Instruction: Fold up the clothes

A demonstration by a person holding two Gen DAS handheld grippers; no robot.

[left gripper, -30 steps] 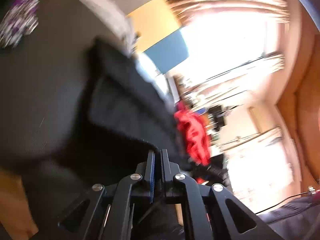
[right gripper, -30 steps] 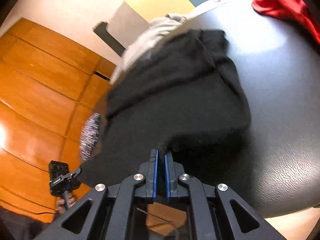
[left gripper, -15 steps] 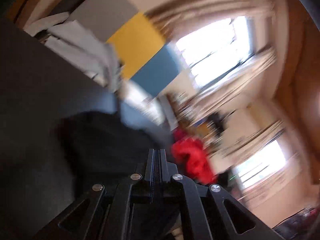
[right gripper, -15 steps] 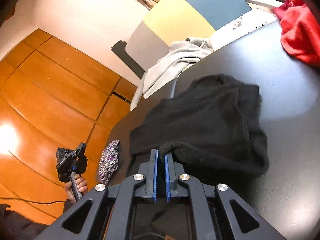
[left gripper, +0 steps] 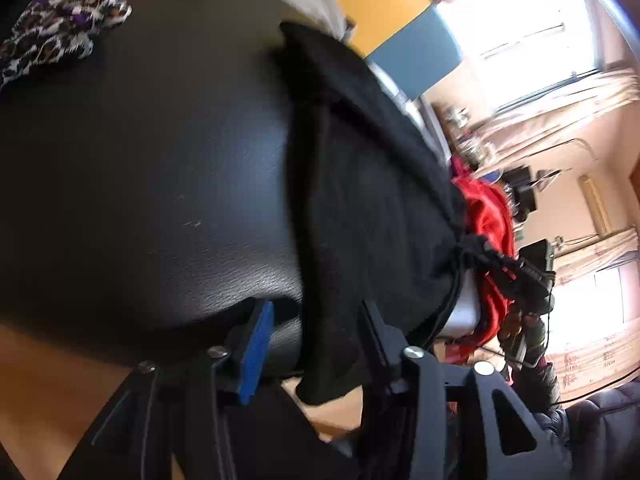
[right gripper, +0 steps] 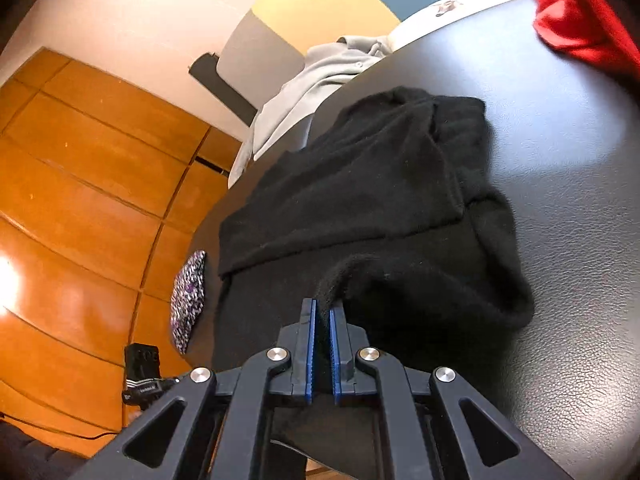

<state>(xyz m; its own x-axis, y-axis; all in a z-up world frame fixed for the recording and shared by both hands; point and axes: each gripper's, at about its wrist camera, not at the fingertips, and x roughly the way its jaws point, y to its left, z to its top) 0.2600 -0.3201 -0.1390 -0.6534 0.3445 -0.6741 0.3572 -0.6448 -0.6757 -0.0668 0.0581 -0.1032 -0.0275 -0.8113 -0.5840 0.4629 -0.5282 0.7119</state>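
A black knit garment point(right gripper: 380, 200) lies partly folded on the black leather table point(right gripper: 560, 160). My right gripper point(right gripper: 322, 312) is shut on its near edge at the table's front. In the left wrist view the same black garment point(left gripper: 368, 208) runs across the table point(left gripper: 140, 160) and hangs over the near edge. My left gripper point(left gripper: 316, 320) is open, with the hanging cloth between its jaws and its blue pad point(left gripper: 256, 352) showing. The right gripper point(left gripper: 516, 268) shows at the far side, pinching the cloth.
A red garment point(right gripper: 580, 20) lies at the table's far right; it also shows in the left wrist view point(left gripper: 488, 220). A grey shirt point(right gripper: 312, 84) hangs over the far edge. A leopard-print purple cloth point(left gripper: 60, 28) lies at the left end. Orange wooden floor point(right gripper: 80, 180) lies below.
My left gripper has opened and let go of the black garment, which now lies on the table. My right gripper stays shut on its edge.
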